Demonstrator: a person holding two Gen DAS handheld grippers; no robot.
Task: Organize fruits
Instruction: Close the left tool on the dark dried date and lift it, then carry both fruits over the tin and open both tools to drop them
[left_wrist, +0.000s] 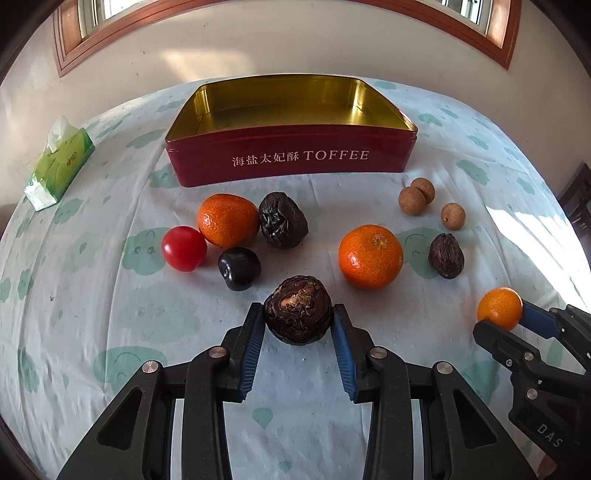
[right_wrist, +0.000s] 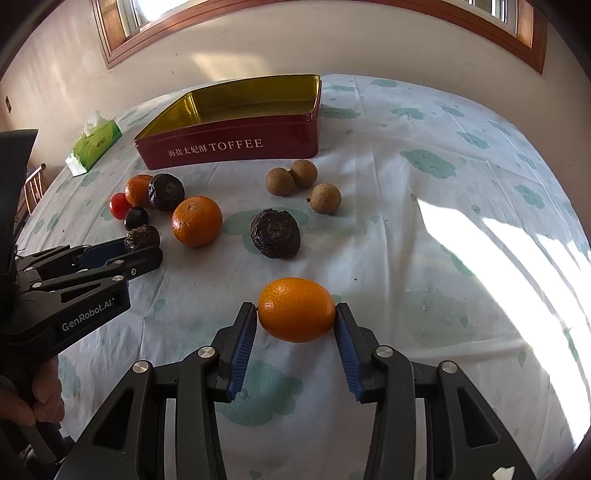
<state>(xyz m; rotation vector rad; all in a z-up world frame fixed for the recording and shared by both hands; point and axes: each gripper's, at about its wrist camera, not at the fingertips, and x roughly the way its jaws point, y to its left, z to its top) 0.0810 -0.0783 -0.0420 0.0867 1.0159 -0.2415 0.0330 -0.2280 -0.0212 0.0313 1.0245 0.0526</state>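
White cloth (left_wrist: 92, 295) with green prints covers our bench, wood-framed window (left_wrist: 92, 44) beyond | ahead of our tongs: one red tin (left_wrist: 288, 162), two oranges, three longans | left tongs (left_wrist: 297, 314) grip a wrinkled dark fruit (left_wrist: 297, 314) | right tongs (right_wrist: 296, 312) grip a kumquat (right_wrist: 296, 309)

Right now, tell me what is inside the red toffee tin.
The red toffee tin shows only its bare gold lining; no fruit is visible in it. Its front wall hides the nearest strip of the floor in both views, so something low there would go unseen.
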